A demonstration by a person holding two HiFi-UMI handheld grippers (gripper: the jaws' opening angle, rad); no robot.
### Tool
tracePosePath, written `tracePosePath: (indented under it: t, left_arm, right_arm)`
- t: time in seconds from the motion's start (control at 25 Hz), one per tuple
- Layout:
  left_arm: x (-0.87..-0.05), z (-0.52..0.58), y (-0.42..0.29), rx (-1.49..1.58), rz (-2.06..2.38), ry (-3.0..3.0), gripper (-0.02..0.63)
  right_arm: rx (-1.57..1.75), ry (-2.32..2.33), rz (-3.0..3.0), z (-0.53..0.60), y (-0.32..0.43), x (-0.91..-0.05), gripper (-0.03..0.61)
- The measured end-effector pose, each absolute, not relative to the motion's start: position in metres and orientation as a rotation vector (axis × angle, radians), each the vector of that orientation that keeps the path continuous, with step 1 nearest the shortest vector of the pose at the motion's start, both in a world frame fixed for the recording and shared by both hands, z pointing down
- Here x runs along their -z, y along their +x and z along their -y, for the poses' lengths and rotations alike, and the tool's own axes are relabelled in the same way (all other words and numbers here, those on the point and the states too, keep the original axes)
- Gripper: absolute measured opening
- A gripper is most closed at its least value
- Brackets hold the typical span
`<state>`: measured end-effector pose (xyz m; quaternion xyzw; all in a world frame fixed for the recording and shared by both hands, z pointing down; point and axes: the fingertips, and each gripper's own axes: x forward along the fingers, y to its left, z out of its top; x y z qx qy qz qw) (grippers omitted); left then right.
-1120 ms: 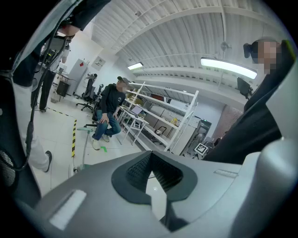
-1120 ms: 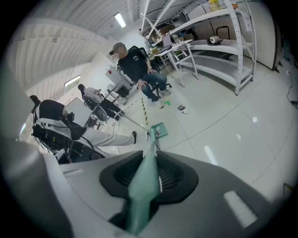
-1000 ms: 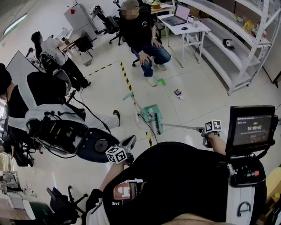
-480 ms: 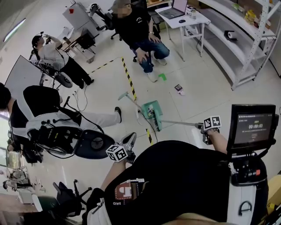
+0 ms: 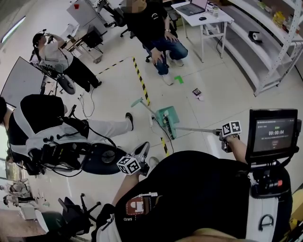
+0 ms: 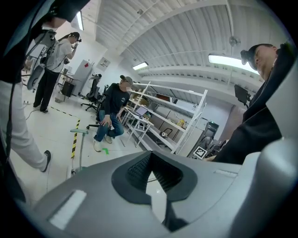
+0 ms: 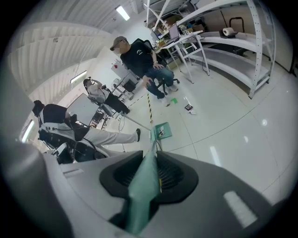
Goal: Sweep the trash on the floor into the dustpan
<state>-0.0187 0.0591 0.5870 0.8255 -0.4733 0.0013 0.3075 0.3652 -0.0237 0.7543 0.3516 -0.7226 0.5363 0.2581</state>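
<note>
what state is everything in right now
left gripper, shut, empty
right gripper, shut on broom handle
broom head, against dustpan
green scrap, on floor, outside dustpan
packet, on floor, outside dustpan
laptop, open

Glossy pale floor (image 5: 215, 106); matt green plastic dustpan (image 5: 166, 116); white metal shelving (image 5: 242, 56).

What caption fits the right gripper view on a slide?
Right claw shut on a green broom handle running down to the green dustpan on the floor, trash lying beyond.
</note>
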Motion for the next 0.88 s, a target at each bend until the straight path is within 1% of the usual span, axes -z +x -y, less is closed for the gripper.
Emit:
tracePosePath:
  t: [0.12,0.24,0.36,0.52,0.64,0.8,0.88]
  left_arm:
    - [-0.603,-0.040,-0.064,0.015,1.183,2.211,0.000]
    - [-0.619,-0.019,-0.111,-0.056,1.070,2.254,0.000]
    - [-0.613,0.009,-0.136,-0.109,0.921,2.324,0.000]
    - [-0.613,0.047,-0.167,-0.104,0.848,2.328,0.000]
    - [-0.623,0.073,-0.157,-0.127,0.817,2.304,0.000]
    - [-0.643,0.114,-0.107,-0.167,0.824,2.278,0.000]
    - [-0.648,0.128,-0.095,-0.177,0.845,2.271,0.000]
  right_arm:
    - [-1.453,0.988,1.937,0.031,0.323,-0.754,0.087]
    - [-1.518,1.092,1.873,0.031,0.278,-0.743,0.087]
    - [-1.547,1.206,1.809,0.037,0.255,-0.721,0.087]
    - [-1.568,1.289,1.769,0.059,0.229,-0.707,0.087]
    - [-1.605,1.322,1.759,0.079,0.242,-0.714,0.087]
    - [-1.653,1.348,1.739,0.123,0.304,-0.744,0.087]
    - [-1.646,1.361,1.731,0.138,0.326,-0.754,0.087]
